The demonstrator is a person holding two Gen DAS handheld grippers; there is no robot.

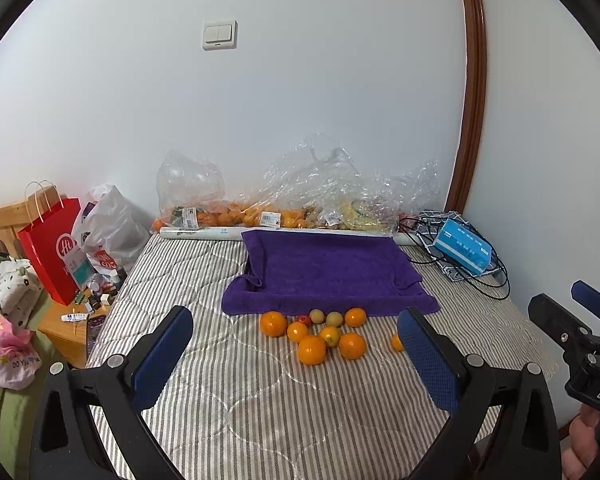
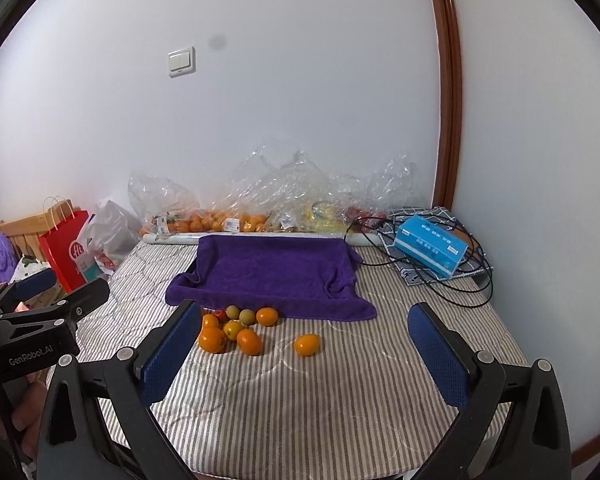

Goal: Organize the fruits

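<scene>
left wrist: left gripper (image 1: 296, 354) spread wide, empty, above the bed (image 1: 228, 400). fruit pile (image 1: 314, 332) lies just in front of the purple towel (image 1: 324, 272).
right wrist: right gripper (image 2: 306, 356) spread wide, empty. one orange (image 2: 307, 344) sits apart, right of the pile.

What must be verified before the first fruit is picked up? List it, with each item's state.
1. Left tool open and empty: ok.
2. Right tool open and empty: ok.
3. Loose cluster of round orange, green and red fruits lying within view on the striped mattress, nothing covering them: ok.
4. Single orange fruit lying apart from the cluster, free space around it for the right tool: ok.
5. Purple towel-lined tray bare: ok.
6. Black cables beside the blue cardboard box clear of the fruit: ok.
</scene>
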